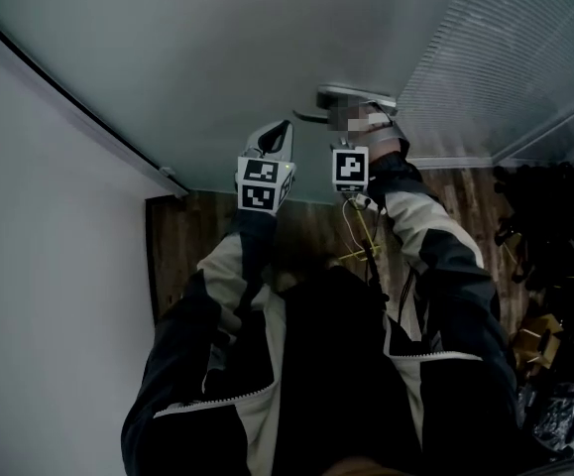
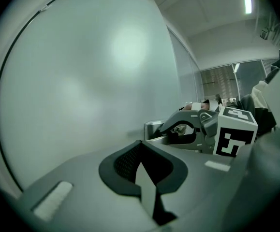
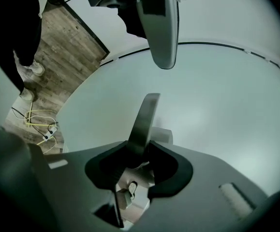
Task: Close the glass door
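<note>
White wall (image 1: 29, 266) at left. The frosted glass door (image 1: 267, 48) fills the centre, directly ahead of both grippers. Blinds (image 1: 505, 58) at right. Wood floor (image 1: 192, 241) below, with a yellow cable (image 1: 361, 241) lying on it.

Left gripper (image 2: 142, 166): jaws clenched together, empty, tip close to the glass; contact cannot be confirmed.

Right gripper (image 3: 139, 151): jaws part open, clamped on the door's metal handle (image 3: 147, 112), just beside the left gripper.
</note>
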`<state>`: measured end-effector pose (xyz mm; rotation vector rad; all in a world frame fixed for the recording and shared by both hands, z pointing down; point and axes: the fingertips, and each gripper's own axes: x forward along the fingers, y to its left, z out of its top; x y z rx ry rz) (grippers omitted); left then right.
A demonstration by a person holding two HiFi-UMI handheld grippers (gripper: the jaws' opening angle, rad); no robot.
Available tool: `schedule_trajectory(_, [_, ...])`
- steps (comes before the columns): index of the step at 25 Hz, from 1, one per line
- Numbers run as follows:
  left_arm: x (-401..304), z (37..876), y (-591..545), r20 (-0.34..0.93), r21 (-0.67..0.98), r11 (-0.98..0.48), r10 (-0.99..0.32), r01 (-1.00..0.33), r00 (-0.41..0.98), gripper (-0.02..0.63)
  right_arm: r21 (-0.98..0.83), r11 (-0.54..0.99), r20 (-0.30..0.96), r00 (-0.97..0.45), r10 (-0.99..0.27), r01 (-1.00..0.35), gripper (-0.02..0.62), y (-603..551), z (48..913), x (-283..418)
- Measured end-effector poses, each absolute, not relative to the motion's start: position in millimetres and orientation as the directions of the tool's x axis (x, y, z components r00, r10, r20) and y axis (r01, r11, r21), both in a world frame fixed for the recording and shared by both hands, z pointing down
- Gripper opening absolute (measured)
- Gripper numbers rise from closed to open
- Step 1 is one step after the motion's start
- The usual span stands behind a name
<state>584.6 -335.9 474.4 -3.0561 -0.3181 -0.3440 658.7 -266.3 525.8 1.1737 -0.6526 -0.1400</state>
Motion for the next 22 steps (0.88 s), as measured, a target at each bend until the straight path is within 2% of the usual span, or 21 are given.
schedule_trajectory(10, [640.6,469.2,-348.7,0.215,-0.004,-0.997,0.077,0.080,0.974,0.005,0.867,0.463,0.416,0.781,-0.466,-0.186,0.132,-289.3,532.3,751.6])
schedule_trajectory(15, [630.4,499.5,-359.7,0.207,-0.011,-1.000,0.018,0.021,0.978,0.005,0.873,0.459,0.401,0.777,-0.485,-0.164,0.132,-307.0,560.2,777.4])
schedule_trajectory(22, [634.3,474.1,-378.2,0.222,-0.023,-0.999,-0.034,-0.030,0.974,0.005,0.884,0.435,0.388,0.788,-0.479,-0.171,0.132,-322.1,530.8,815.4])
